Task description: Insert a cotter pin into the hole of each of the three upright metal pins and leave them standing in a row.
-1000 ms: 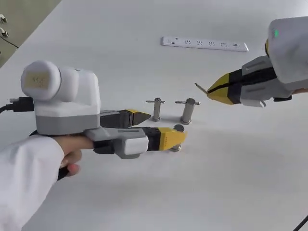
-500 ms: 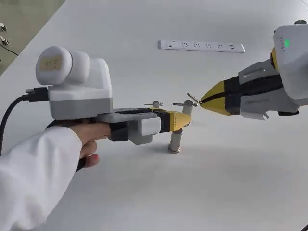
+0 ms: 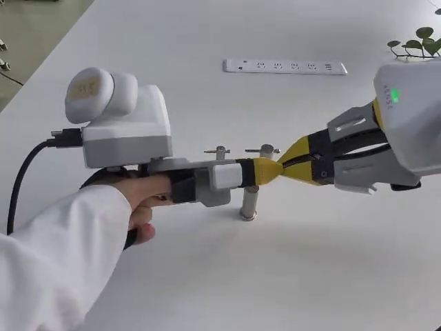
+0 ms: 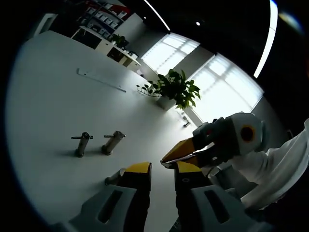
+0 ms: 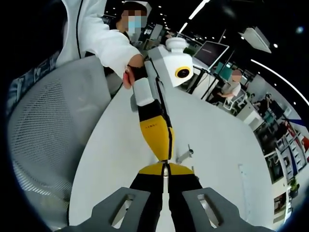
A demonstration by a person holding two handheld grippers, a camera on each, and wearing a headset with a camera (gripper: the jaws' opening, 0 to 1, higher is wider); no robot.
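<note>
- Head view: the left gripper point(image 3: 267, 171) comes in from the left, held in a hand point(image 3: 141, 200) with a white sleeve. The right gripper point(image 3: 282, 169) comes in from the right. Their yellow tips meet nose to nose above the table point(image 3: 207, 276).
- The front pin point(image 3: 249, 203) stands upright on the table just under the meeting tips. Its top is hidden behind the left gripper's tip, so I cannot tell whether anything is in its hole.
- Behind it stand a back pin point(image 3: 220, 156) and a second back pin point(image 3: 268, 150), both upright and side by side. Each has a cotter pin across its top.
- A power strip point(image 3: 284, 66) lies well beyond them, with a plant point(image 3: 416, 41) at the far right. A cable point(image 3: 19, 185) trails from the back of the left gripper.
- Left gripper view: the left gripper point(image 4: 161, 168) has its jaws apart with a narrow gap, and nothing shows between them. The front pin point(image 4: 112, 178) sits against the outer side of the left jaw. The right gripper point(image 4: 166, 162) noses in at the gap from the right. The back pin point(image 4: 82, 144) and the second back pin point(image 4: 112, 142) stand farther off.
- Right gripper view: the right gripper point(image 5: 165, 169) is closed down on a thin cotter pin point(image 5: 165, 167), a bright sliver at the tips. The left gripper point(image 5: 157, 137) points straight at it, almost touching.
</note>
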